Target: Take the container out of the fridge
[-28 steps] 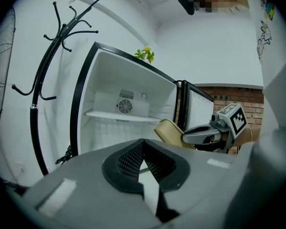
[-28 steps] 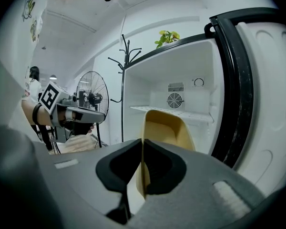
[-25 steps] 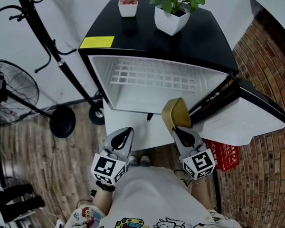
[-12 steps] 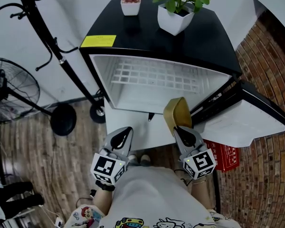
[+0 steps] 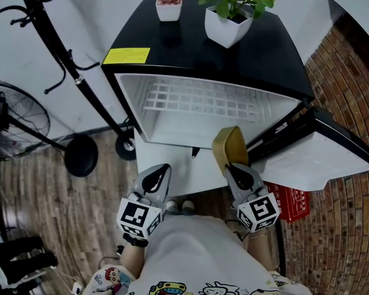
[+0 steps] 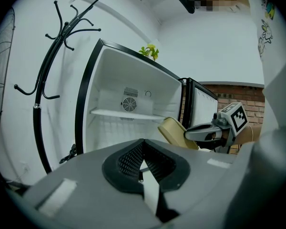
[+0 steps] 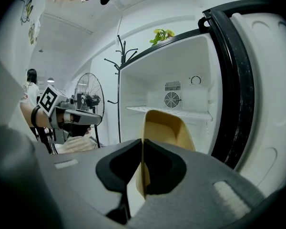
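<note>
Container (image 5: 229, 146): tan, open-topped plastic tub, tipped on its side, held outside the cavity just in front of the open fridge, near the door's inner edge.
Fridge (image 5: 172, 54): small black-topped cabinet with a white interior and a white wire shelf (image 5: 197, 100).
Door (image 5: 313, 155): white-lined, swung open to the right.
Right gripper (image 5: 229, 167): jaws clamped on the tub's wall.
Left gripper (image 5: 165, 168): jaws pressed together, nothing between them, apart from the tub.
</note>
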The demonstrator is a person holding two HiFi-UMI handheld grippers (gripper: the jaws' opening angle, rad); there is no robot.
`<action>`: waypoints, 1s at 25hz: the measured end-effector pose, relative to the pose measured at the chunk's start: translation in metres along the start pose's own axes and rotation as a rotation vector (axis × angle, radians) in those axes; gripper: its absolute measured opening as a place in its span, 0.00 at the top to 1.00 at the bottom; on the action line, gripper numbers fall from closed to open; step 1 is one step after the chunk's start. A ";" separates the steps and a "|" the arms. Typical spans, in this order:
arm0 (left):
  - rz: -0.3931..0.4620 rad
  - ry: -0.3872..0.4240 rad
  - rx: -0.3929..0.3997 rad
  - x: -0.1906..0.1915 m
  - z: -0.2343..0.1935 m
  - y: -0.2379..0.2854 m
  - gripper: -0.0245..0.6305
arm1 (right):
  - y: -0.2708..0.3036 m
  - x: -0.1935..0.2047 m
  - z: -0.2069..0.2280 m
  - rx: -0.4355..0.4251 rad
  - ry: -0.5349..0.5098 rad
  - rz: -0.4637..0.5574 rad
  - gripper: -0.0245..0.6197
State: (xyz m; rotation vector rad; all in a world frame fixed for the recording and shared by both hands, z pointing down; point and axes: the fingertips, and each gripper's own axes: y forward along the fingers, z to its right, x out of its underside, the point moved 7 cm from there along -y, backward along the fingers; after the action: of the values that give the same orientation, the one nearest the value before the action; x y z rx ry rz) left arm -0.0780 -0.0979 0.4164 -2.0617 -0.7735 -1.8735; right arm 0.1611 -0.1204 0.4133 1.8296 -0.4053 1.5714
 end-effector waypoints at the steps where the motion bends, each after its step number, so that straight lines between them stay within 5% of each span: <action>1: 0.000 0.000 -0.001 0.000 -0.001 0.000 0.96 | 0.000 0.000 0.000 0.001 0.000 0.000 0.94; 25: 0.005 -0.003 -0.021 -0.002 -0.009 0.005 0.96 | 0.009 -0.006 0.004 -0.020 -0.011 0.015 0.94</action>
State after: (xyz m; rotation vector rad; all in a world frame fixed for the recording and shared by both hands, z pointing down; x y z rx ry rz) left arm -0.0830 -0.1074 0.4169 -2.0779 -0.7519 -1.8845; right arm 0.1576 -0.1308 0.4097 1.8250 -0.4395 1.5623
